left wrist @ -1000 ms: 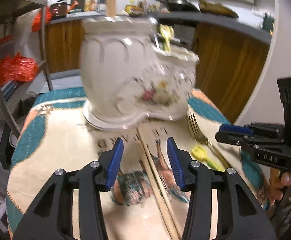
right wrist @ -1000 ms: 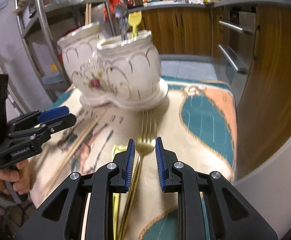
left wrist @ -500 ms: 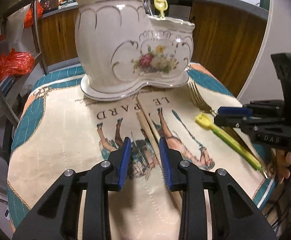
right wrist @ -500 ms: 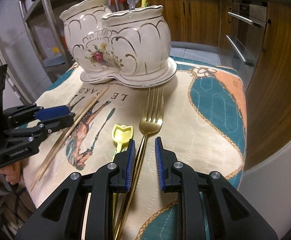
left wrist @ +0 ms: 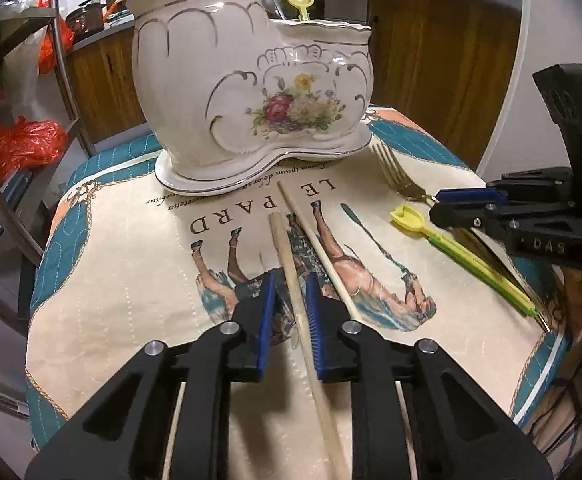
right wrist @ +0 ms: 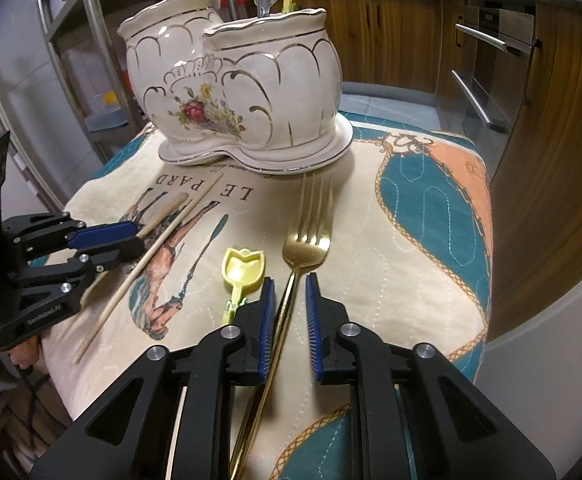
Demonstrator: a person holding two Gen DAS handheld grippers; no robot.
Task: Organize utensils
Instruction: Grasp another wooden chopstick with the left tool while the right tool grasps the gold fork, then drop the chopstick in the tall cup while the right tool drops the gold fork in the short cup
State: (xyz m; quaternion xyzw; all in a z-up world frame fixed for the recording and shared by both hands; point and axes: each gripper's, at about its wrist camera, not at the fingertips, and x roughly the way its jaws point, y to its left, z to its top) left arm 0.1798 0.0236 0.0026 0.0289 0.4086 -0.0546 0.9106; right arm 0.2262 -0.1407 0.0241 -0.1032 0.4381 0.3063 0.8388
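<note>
We're straddling a wooden chopstick (left wrist: 291, 276) with the left gripper (left wrist: 290, 280), jaws narrowly parted, not clamping. We're bracketing the gold fork (right wrist: 306, 236) handle with the right gripper (right wrist: 289, 282), narrowly parted too. Both utensils are lying on the tablecloth (right wrist: 411, 216) before the ceramic holder (right wrist: 235, 84).

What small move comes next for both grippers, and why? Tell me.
Probably close both. The left gripper already straddles a chopstick and the right gripper straddles the fork handle, jaws open, both utensils lying on the cloth.
</note>
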